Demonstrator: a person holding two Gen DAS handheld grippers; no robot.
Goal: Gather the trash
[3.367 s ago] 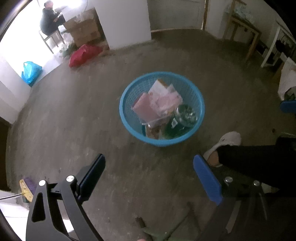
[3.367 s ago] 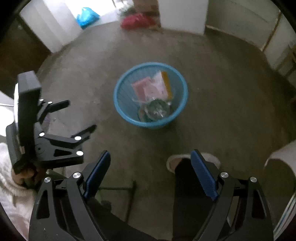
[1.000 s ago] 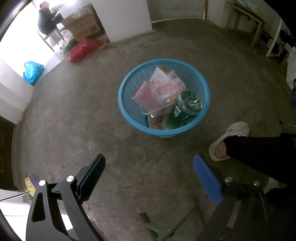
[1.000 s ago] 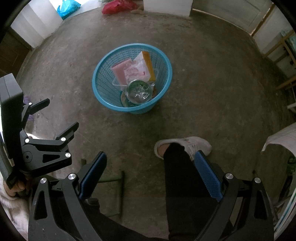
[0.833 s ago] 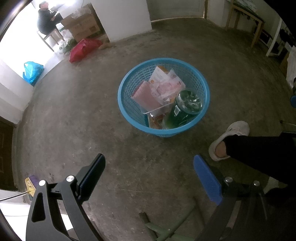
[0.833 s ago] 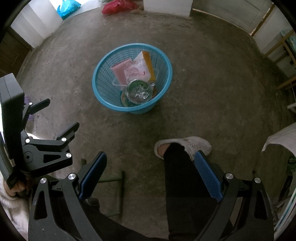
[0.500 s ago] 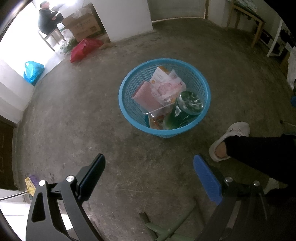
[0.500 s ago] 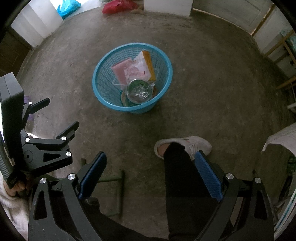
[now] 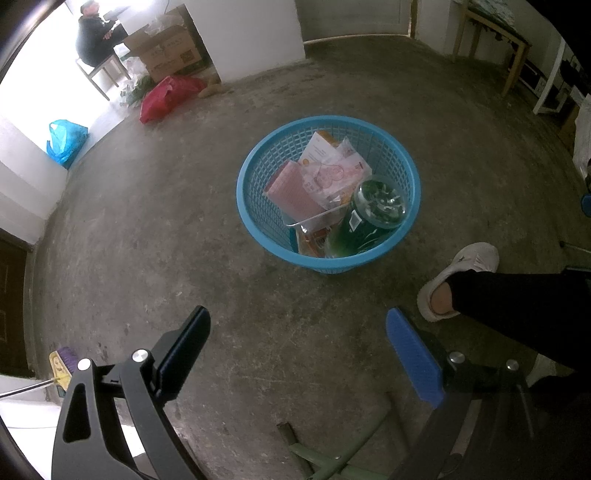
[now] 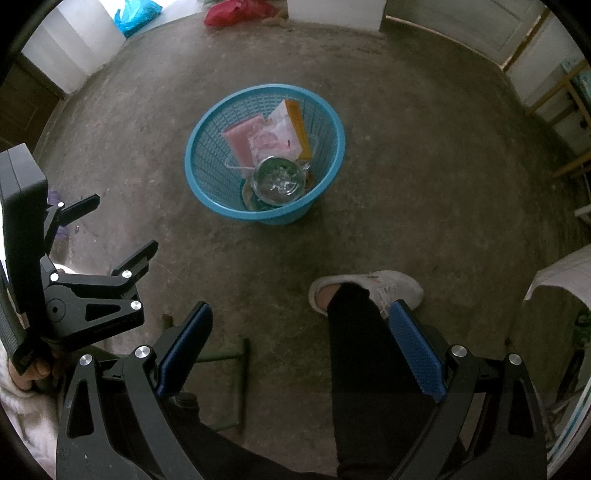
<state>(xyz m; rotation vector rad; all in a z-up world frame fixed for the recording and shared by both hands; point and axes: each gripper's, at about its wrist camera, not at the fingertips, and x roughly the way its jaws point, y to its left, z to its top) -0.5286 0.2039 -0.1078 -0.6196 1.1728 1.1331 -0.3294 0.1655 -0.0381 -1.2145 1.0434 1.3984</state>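
Observation:
A blue plastic basket stands on the concrete floor ahead of both grippers. Inside it lie a green bottle, a pink pack, a pink-and-white wrapper and an orange-edged packet. My left gripper hangs open and empty well short of the basket. My right gripper is open and empty too, above the person's leg. The left gripper also shows at the left of the right wrist view.
The person's black trouser leg and white shoe are near the basket. A green metal frame lies below. A red bag, blue bag, cardboard boxes and a seated person are far off.
Almost nothing has changed over the last second. Since 3.4 s ago both views have risen and drawn slightly closer over the basket; both grippers stayed open.

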